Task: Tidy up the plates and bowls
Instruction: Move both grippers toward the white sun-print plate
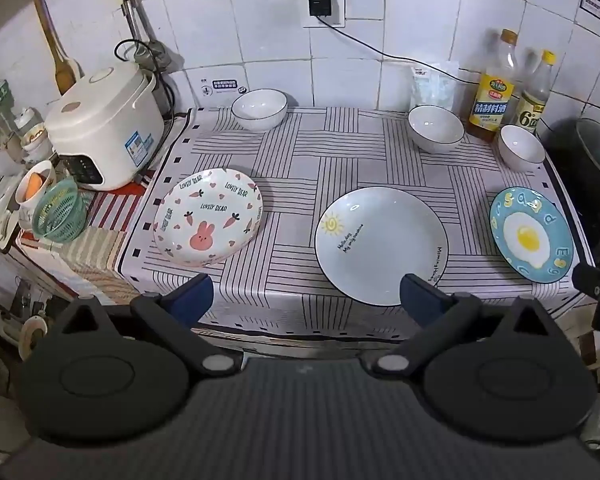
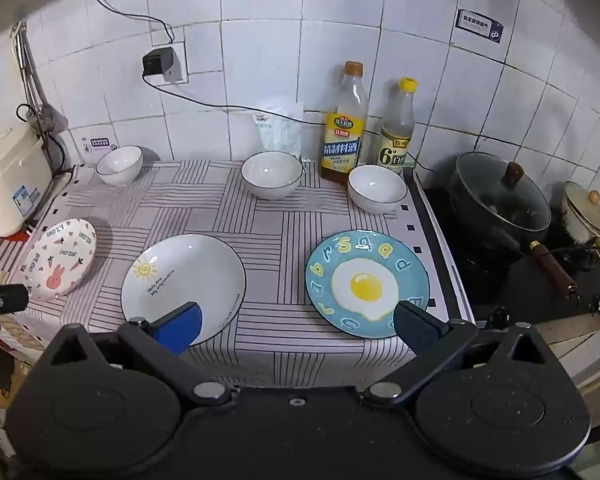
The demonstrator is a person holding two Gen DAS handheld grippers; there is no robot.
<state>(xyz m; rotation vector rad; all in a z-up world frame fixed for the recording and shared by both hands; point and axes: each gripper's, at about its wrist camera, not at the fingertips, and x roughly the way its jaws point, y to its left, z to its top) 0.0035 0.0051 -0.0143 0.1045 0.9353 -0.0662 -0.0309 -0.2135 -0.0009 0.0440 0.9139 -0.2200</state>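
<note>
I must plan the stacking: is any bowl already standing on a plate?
No: all three bowls stand on the cloth behind the plates.

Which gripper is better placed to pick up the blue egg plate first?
Right. The right gripper is open just before the egg plate; the left gripper faces the white plate.
</note>
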